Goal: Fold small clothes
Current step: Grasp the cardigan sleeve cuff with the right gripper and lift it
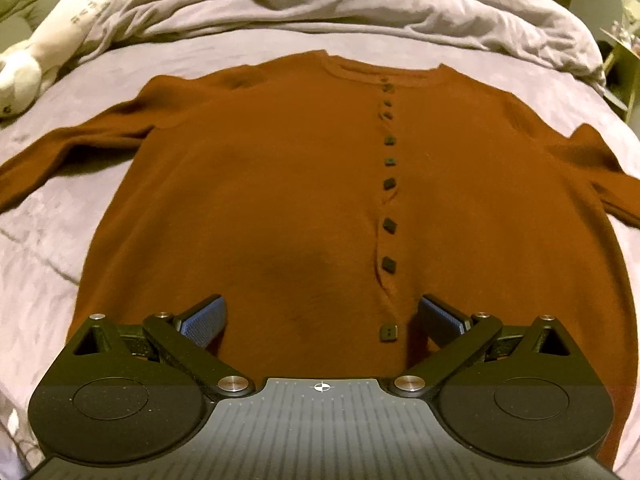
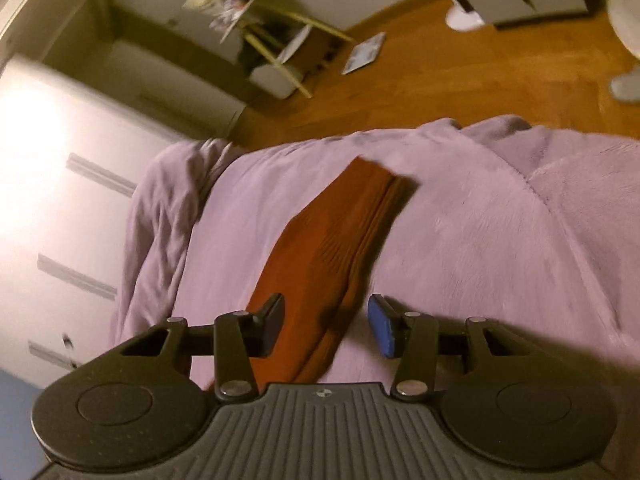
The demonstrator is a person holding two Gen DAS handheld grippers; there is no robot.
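Nearest in the left wrist view, the left gripper (image 1: 322, 322) hangs over the lower hem of a rust-brown cardigan (image 1: 280, 184), its blue-padded fingers (image 1: 204, 320) spread wide with nothing between them but the cloth below. Whether the pads touch the knit cannot be told. The cardigan lies flat and face up on a lilac bedspread (image 1: 48, 216), neckline at the far side, both sleeves stretched out to the sides, and a row of dark square buttons (image 1: 389, 184) running down its front. Beyond the neckline the bedspread is bunched in a heap, and a pale plush toy (image 1: 44, 52) lies at the far left edge of the bed.

From the right wrist view, which is smeared with blur, the right gripper (image 2: 326, 328) stands partly open above one brown sleeve (image 2: 340, 240), the ribbed cuff pointing away toward the bed's edge. The sleeve passes between the fingers, yet neither pad presses on it. Wooden floor (image 2: 460, 80) shows past the bed.
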